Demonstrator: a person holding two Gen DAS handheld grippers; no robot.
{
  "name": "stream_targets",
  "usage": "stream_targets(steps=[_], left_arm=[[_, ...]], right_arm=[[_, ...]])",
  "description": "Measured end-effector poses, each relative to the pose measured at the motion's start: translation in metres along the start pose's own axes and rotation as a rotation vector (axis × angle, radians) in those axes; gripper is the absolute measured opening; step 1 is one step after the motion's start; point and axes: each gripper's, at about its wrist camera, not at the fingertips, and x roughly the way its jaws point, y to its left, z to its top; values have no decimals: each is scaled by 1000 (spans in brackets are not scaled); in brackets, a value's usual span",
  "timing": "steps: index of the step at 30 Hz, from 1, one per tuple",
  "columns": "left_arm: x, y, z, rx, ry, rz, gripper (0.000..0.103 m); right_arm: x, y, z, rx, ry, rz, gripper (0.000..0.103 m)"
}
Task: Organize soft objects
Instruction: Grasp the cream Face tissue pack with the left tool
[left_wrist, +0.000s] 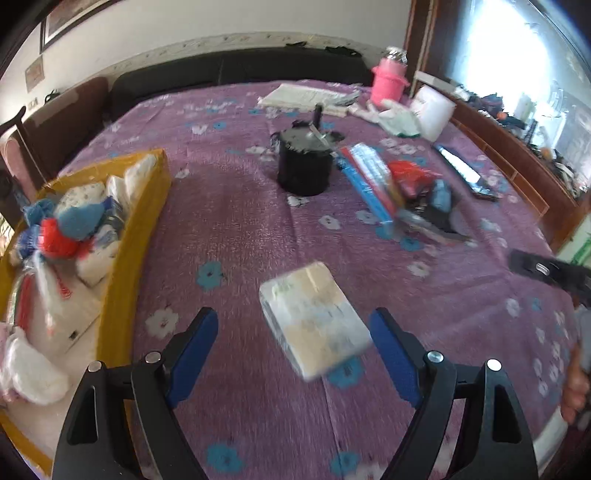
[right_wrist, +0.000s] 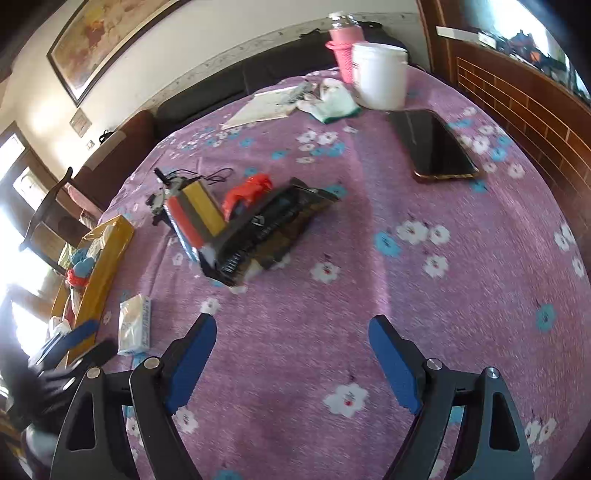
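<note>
A pale, plastic-wrapped tissue pack lies flat on the purple floral tablecloth. My left gripper hangs open just over it, a blue pad on either side and neither touching. At the left stands a yellow box holding soft things: red and blue yarn balls, white packs and bags. In the right wrist view my right gripper is open above bare cloth with nothing between its fingers. The same tissue pack lies to its left, beside a blue finger of the left gripper and the yellow box.
A black cylinder stands mid-table. To its right is a heap of packets, a red bag and a dark pouch. A phone, white tub, pink container and papers are further back. A hand shows at the right edge.
</note>
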Motion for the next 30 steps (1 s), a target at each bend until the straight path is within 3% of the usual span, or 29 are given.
stream_targets(steps=[3, 5, 10, 16, 21, 25, 27, 30], left_arm=[[17, 7, 2, -37, 40, -15, 81], [14, 6, 1, -24, 15, -32, 53], [11, 13, -2, -57, -15, -92, 48], [12, 23, -2, -125, -28, -146, 48], [12, 28, -2, -157, -37, -181, 48], [12, 33, -3, -184, -42, -212, 48], [12, 34, -3, -188, -43, -218, 49], [13, 33, -3, -188, -43, -233, 53]], right_arm=[[-5, 0, -2, -21, -3, -32, 88], [-4, -1, 1, -29, -9, -48, 88], [2, 9, 16, -31, -29, -35, 88], [24, 73, 48, -220, -22, 14, 88], [54, 121, 71, -389, -16, -55, 88], [70, 136, 83, -394, 5, -96, 88], [47, 146, 82, -332, -20, -3, 88], [-15, 178, 66, -237, -30, 261, 88]])
